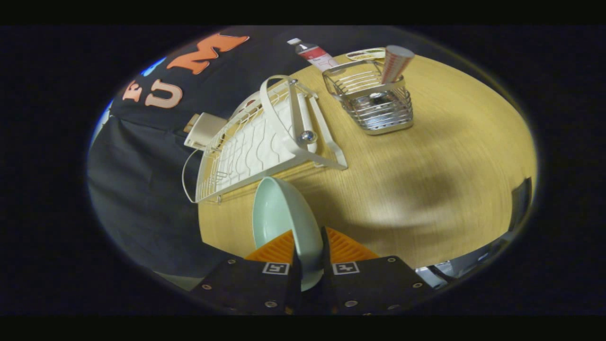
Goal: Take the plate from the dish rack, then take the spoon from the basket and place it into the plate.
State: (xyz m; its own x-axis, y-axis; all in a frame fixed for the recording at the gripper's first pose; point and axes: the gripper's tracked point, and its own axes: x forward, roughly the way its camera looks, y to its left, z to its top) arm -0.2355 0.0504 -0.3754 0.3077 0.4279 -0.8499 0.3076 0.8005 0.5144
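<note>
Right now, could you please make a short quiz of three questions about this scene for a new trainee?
1. True or false: the plate is in the dish rack.
2. What is the tool doing? A) open above the table B) shut on the plate's rim C) shut on a spoon
3. Which object stands beyond the wire basket, near the table's far edge?

Key
1. False: the plate is gripped on edge between the fingers, in front of the rack, over the table.
2. B: both fingers press on the plate.
3. A bottle with a white cap.
</note>
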